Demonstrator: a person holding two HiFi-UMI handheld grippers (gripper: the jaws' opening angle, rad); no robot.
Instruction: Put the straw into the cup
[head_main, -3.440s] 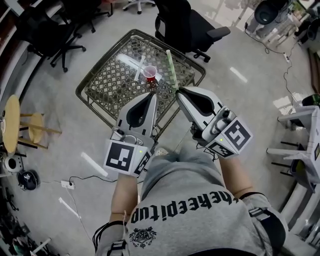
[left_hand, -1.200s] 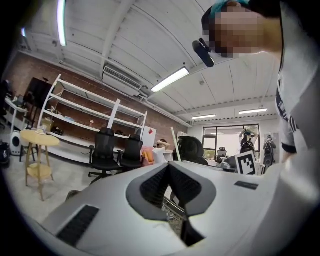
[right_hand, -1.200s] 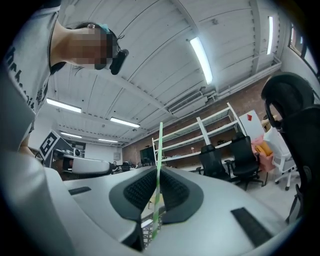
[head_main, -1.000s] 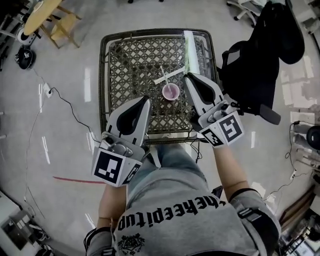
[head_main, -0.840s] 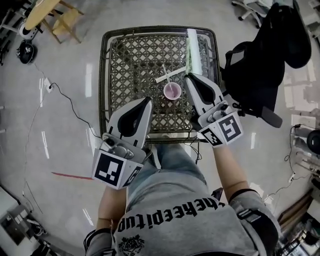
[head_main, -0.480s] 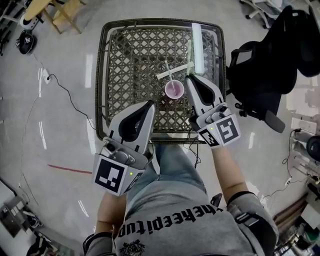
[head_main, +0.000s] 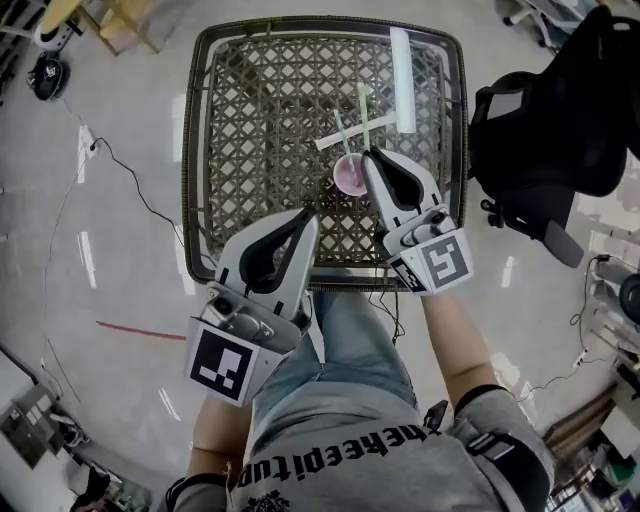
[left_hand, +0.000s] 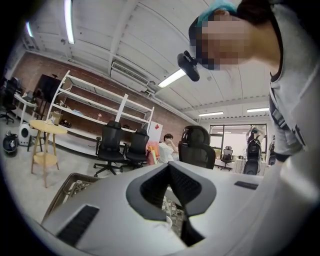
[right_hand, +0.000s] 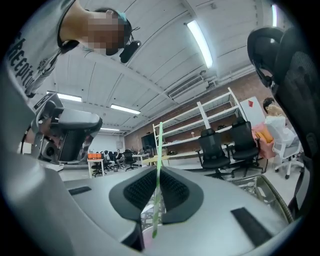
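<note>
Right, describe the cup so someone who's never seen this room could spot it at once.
Find the square lattice-woven table in front of the person. Right of its centre, just off the tip of the right gripper, which pinches a green straw, stands the cup. It is the only round, pink thing there; the white strips beside it lie flat and crossed.

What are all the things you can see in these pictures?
table: one, brown woven top, in front of the person
cup: one, pink, on the table at the right gripper's tip
straw: one, pale green, upright in the right gripper, by the cup
white strips: two, crossed, on the table behind the cup
chair: one, black, right of the table
left gripper: one, grey, shut and empty, over the table's near edge
right gripper: one, grey, shut on the straw
</note>
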